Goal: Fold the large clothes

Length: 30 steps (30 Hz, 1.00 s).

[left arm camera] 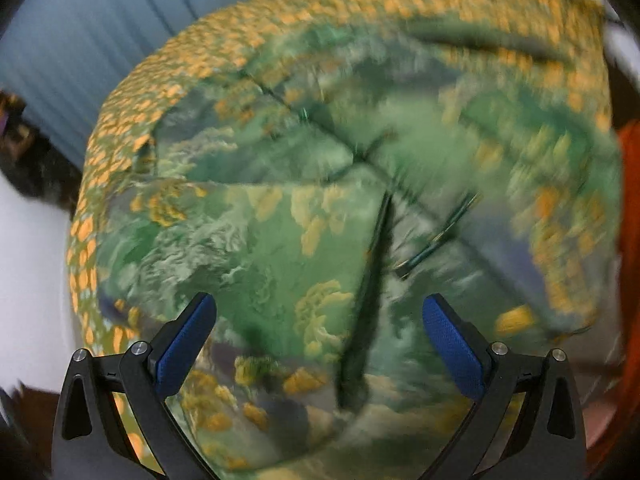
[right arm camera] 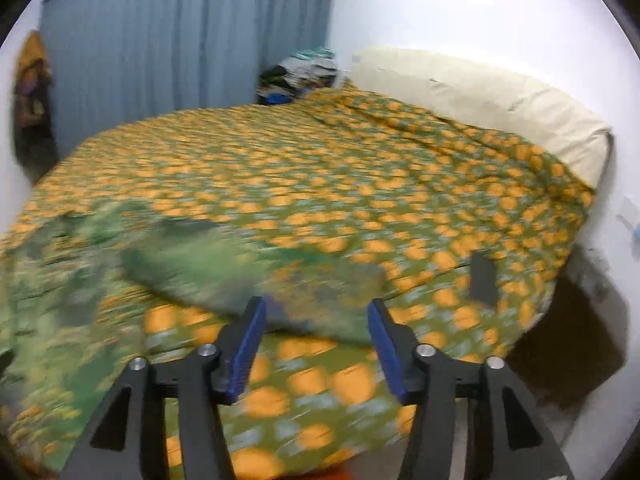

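Note:
A large green garment [left arm camera: 280,240] with yellow and grey leafy print lies spread on a bed. It fills most of the left wrist view, with seams and a dark fold line running across it. My left gripper [left arm camera: 319,312] hovers open just above it, holding nothing. In the right wrist view the same garment [right arm camera: 192,268] lies at the left and centre, blurred by motion. My right gripper [right arm camera: 316,312] is open and empty, just short of the garment's near edge.
The bed cover [right arm camera: 360,168] is green with orange spots. A cream pillow [right arm camera: 480,96] lies at the far right by a white wall. A blue curtain [right arm camera: 180,32] hangs behind. A pile of clothes [right arm camera: 300,76] sits at the bed's far corner.

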Each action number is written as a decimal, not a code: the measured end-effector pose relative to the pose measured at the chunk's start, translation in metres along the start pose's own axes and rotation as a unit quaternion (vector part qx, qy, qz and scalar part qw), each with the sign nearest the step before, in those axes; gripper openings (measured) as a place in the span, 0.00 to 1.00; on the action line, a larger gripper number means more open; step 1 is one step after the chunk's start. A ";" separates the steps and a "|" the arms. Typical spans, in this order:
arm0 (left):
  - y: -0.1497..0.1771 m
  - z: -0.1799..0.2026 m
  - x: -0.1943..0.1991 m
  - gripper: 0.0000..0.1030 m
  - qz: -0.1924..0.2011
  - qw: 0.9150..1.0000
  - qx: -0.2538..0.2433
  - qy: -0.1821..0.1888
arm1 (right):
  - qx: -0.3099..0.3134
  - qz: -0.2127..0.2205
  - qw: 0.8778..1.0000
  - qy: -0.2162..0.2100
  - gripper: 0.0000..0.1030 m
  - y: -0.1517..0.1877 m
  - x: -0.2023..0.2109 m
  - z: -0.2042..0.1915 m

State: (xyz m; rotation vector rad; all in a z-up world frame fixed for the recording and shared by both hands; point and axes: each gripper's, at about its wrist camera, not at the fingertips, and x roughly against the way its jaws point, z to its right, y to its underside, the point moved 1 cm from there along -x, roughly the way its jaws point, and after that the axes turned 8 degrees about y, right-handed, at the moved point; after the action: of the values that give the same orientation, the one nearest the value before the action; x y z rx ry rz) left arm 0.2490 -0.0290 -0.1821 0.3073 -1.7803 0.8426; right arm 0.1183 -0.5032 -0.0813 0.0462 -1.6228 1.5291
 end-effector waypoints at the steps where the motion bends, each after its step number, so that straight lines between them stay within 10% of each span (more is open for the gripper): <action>1: 0.001 -0.001 -0.007 1.00 -0.009 1.000 -0.005 -0.007 | 0.009 -0.001 1.000 -0.026 0.56 0.009 0.009 -0.020; 4: 0.005 -0.015 -0.025 0.95 -0.025 1.000 0.008 -0.002 | 0.027 0.001 0.995 -0.098 0.56 0.033 0.035 -0.066; 6: 0.008 -0.030 -0.025 0.64 -0.016 0.997 0.052 0.049 | 0.030 0.003 0.990 -0.140 0.56 0.041 0.051 -0.087; 8: 0.015 -0.046 -0.016 0.12 0.000 0.991 0.097 0.087 | 0.041 0.007 0.985 -0.170 0.56 0.052 0.065 -0.112; 13: 0.036 -0.096 0.064 0.10 0.098 0.974 0.192 0.074 | 0.081 0.031 0.974 -0.211 0.56 0.055 0.097 -0.156; 21: 0.123 -0.230 0.183 0.13 0.204 0.911 0.358 -0.026 | 0.097 0.056 0.970 -0.216 0.56 0.049 0.111 -0.172; 30: 0.265 -0.296 0.186 0.35 0.158 0.806 0.545 -0.170 | 0.075 0.026 0.976 -0.204 0.56 0.050 0.092 -0.163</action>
State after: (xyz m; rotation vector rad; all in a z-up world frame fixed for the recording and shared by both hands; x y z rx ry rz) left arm 0.2391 0.3950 -0.0708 0.9646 -1.4785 2.1388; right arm 0.1238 -0.3102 -0.0892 0.4294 -1.8290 1.7641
